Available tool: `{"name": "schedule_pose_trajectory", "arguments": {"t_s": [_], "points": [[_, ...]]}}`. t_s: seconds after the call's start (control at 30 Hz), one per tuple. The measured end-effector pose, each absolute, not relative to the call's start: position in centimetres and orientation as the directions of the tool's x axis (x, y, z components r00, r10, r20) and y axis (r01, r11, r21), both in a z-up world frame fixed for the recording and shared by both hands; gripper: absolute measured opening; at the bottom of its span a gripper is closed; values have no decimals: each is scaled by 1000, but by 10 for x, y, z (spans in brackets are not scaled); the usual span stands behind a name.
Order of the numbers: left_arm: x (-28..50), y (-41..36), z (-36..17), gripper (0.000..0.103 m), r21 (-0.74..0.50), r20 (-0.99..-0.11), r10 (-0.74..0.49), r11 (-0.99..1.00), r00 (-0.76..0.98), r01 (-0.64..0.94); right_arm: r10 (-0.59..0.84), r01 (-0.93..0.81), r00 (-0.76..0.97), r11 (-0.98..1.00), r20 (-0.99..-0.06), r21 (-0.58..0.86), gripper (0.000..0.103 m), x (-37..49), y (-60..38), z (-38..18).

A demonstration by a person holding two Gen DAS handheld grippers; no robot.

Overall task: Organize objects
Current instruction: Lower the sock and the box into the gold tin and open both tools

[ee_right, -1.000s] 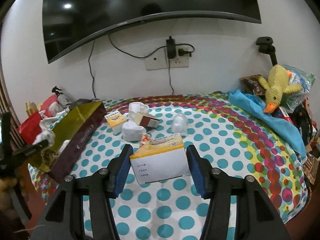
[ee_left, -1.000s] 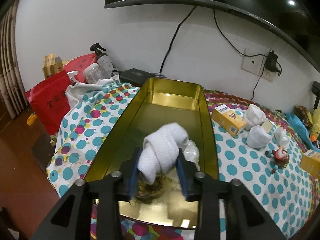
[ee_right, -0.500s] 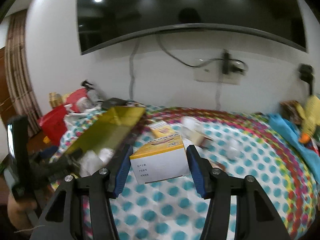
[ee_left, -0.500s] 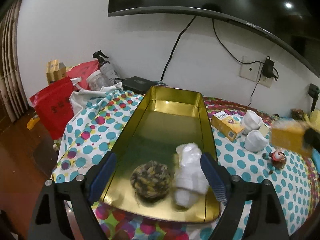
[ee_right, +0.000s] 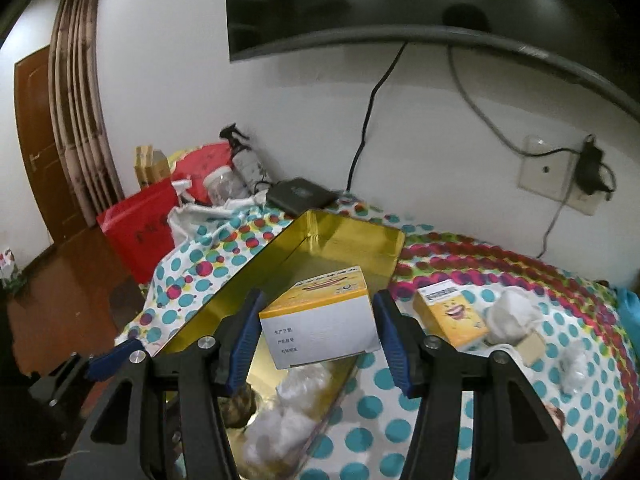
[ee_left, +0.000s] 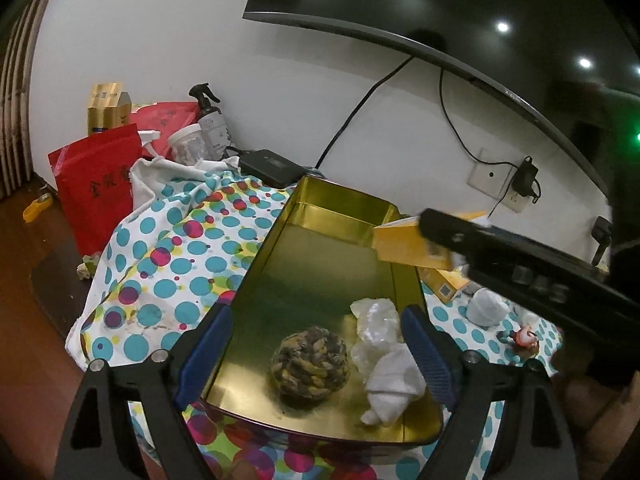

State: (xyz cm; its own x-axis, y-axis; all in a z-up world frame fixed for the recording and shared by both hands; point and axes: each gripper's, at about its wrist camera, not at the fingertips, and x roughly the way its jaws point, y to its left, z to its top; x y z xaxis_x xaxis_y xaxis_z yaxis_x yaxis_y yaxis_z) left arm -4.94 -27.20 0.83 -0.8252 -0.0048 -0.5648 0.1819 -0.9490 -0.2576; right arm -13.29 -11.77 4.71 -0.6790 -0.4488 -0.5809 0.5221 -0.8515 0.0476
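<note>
**A:** Polka-dot cloth [ee_right: 400, 436] over the whole surface, white wall and a dark screen behind. Contents of the gold tin [ee_left: 320, 240] so far?

**B:** Three pieces, bunched at the near end: woven ball [ee_left: 310, 364], white sock roll [ee_left: 394, 376], crumpled clear wrap [ee_left: 376, 320]. Bare gold floor from the middle to the far wall.

**A:** Left gripper [ee_left: 316, 312]?

**B:** Spread wide, grasping nothing. Straddling the near end of the tin, above the ball and the sock roll.

**A:** Right gripper [ee_right: 318, 304]?

**B:** Clenched on the yellow-and-white box [ee_right: 320, 320]. Held in the air over the middle of the tin, clear of its floor. Probably the fourth piece, not yet set down.

**A:** Outside the tin?

**B:** Second yellow box [ee_right: 452, 316] near the right wall of the tin. White bundle [ee_right: 512, 312] just beside it, with a small brown carton [ee_right: 532, 344] in front. Another clear wrap [ee_right: 572, 364] further right, and a little figurine [ee_left: 524, 336] toward the front edge. Too blurred at the far right for more.

**A:** Progress, then?

**B:** Somewhere near halfway, at a guess: three in, one hanging over the tin, about five waiting on the cloth.

**A:** Next move?

**B:** Likely down into the free far half, flat side first, then release. Worth avoiding the heap at the near end, already crowded.
</note>
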Motion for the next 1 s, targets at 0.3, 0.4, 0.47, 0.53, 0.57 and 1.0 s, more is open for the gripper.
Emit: {"name": "schedule_pose_trajectory", "arguments": {"t_s": [0.3, 0.4, 0.47, 0.53, 0.57, 1.0], "points": [[-56, -272, -1, 88, -219, -590, -23, -958, -807, 187, -460, 537, -610, -839, -646, 90, 53, -159, -138, 20], [-57, -270, -3, 88, -214, -594, -23, -959, -804, 185, -468, 544, -589, -832, -659, 105, 54, -162, -143, 15], [-57, -269, -3, 88, -212, -594, -25, -959, -804, 186, -476, 549, -581, -828, -661, 114, 55, -164, -147, 14], [-56, -269, -3, 88, -211, -594, -25, -960, -804, 186, -501, 553, -572, -820, -650, 146, 67, -165, -146, 17], [-56, -269, -3, 88, -211, -594, -26, -959, -804, 187, -506, 552, -576, -820, -642, 152, 72, -164, -145, 19], [-50, -252, 9, 88, -186, -542, -38, -969, -839, 164, -402, 367, -734, -913, -547, 179, 91, -147, -24, 34]]}}
